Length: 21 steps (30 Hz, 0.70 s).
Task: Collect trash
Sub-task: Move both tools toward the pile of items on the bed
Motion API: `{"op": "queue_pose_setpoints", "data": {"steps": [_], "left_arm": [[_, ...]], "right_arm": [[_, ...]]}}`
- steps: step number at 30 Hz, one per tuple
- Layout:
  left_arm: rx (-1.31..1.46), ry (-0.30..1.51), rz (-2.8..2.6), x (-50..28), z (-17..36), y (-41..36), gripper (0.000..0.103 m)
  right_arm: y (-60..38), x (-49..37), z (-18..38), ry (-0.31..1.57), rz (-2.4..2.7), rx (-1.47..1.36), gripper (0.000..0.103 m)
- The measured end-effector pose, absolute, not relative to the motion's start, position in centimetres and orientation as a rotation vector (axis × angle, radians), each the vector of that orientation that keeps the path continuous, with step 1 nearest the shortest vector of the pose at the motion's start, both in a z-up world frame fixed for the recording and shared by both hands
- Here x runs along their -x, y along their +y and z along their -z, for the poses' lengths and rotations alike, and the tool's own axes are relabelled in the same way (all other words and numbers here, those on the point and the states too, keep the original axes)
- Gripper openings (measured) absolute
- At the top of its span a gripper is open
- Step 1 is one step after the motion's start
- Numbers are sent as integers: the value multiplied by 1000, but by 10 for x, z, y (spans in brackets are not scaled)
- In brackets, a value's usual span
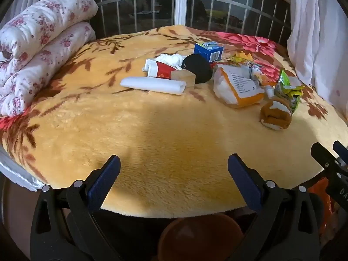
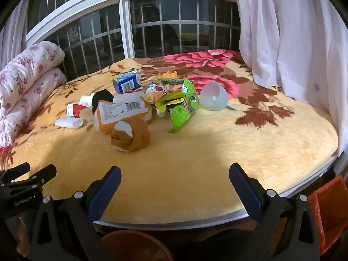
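Both grippers' fingers (image 1: 174,184) (image 2: 175,190) spread empty, yellow floral blanket (image 2: 195,163), barred window (image 2: 174,28), white curtain (image 2: 293,32)

**Open blanket in front, clutter beyond**

We see bare yellow blanket (image 2: 195,169) lying free ahead of both grippers. Farther on, the trash pile (image 2: 139,104) blocks the middle; a rolled quilt (image 1: 39,50) closes the left, a curtain (image 2: 289,34) the right.

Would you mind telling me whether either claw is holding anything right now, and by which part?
Nothing is held. The left claw and right claw both stand open over bare blanket.
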<state>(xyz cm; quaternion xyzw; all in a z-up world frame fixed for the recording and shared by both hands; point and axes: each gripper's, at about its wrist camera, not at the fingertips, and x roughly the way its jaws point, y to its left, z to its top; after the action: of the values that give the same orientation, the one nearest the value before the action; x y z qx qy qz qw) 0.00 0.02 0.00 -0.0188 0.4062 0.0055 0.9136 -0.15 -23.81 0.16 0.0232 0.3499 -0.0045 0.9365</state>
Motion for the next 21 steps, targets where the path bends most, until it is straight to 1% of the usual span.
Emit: {"op": "queue_pose_setpoints", "data": {"steps": [6,7,16,21], "left_arm": [[41,883,7,-6,5,-11,96],[74,864,25,-1,5,-3,96],[103,895,58,-4,8,1,96],[79,898,27,-6,9,2,96]], "right_arm": [[-238,1,-1,706,8,-51,98],[-238,1,-1,709,7,-53,98],[-242,3,0,714,7,-56,98],[-239,-1,-1,717,7,-59,98]]}}
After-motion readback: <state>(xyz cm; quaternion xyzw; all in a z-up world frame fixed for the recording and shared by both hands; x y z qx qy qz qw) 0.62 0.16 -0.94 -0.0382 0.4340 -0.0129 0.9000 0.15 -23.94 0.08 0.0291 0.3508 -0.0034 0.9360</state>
